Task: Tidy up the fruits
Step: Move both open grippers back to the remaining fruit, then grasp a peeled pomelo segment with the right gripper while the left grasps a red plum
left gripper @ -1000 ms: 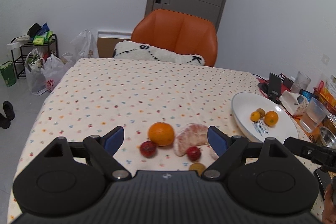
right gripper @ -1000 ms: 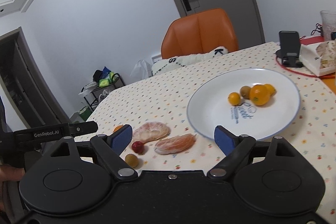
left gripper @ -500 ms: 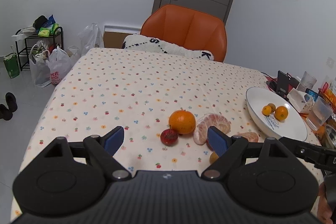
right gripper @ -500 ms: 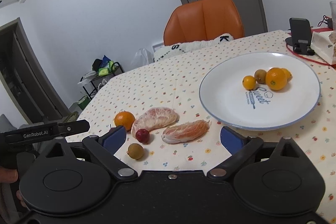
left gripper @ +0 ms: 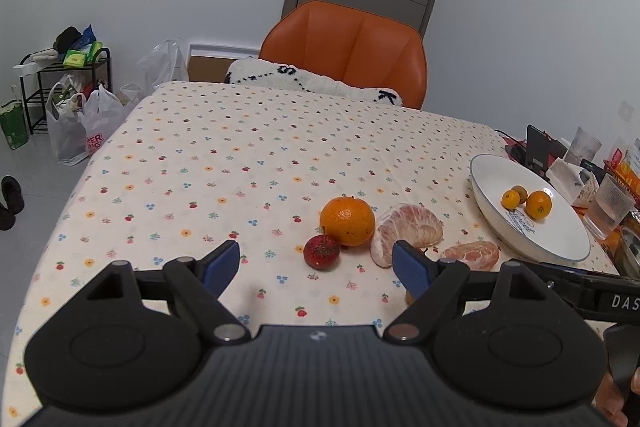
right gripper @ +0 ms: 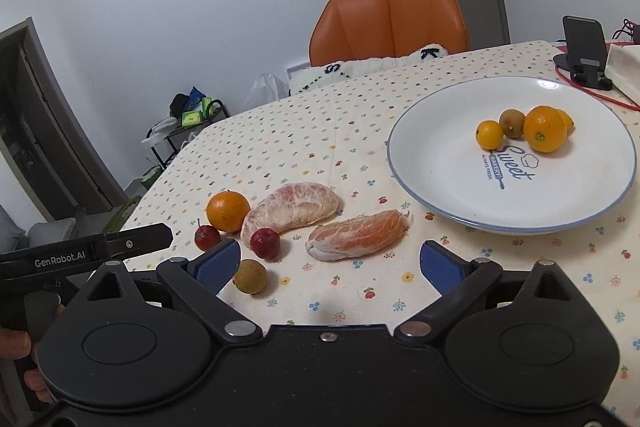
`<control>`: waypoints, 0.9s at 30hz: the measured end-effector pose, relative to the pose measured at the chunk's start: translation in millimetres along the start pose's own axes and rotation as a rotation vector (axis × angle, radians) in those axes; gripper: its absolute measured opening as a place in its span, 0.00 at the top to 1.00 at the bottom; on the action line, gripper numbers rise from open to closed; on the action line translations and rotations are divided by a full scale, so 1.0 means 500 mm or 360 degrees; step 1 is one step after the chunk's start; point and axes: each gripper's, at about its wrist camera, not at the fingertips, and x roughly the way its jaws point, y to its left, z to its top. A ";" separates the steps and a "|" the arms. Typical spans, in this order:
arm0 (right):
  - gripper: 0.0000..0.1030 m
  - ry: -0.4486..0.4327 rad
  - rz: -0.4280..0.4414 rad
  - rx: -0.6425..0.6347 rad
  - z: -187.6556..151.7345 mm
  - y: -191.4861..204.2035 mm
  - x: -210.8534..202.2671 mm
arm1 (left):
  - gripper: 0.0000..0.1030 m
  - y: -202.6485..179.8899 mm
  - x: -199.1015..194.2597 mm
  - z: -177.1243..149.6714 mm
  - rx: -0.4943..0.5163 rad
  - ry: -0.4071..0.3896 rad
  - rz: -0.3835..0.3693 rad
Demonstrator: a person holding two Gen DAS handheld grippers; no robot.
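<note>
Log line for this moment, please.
left gripper: open, empty | right gripper: open, empty | plate: four small fruits | tablecloth: orange, two pomelo segments, two red fruits, one brown fruit

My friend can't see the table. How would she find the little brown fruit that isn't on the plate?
Start at the white plate, then go left past the two peeled segments. The brown fruit lies nearest the right gripper, round and dull tan, unlike its red neighbours.
</note>
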 end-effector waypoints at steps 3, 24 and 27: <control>0.06 0.0012 -0.0016 -0.0008 -0.001 0.000 0.013 | 0.22 -0.002 0.013 -0.003 0.0004 0.0008 -0.0011; 0.19 0.0010 -0.0140 -0.0163 -0.009 0.019 0.077 | 0.54 -0.007 0.094 -0.015 0.0048 0.0049 -0.0046; 0.19 0.0015 -0.0168 -0.0209 -0.009 0.031 0.086 | 0.54 -0.009 0.096 -0.015 0.0055 0.0042 -0.0035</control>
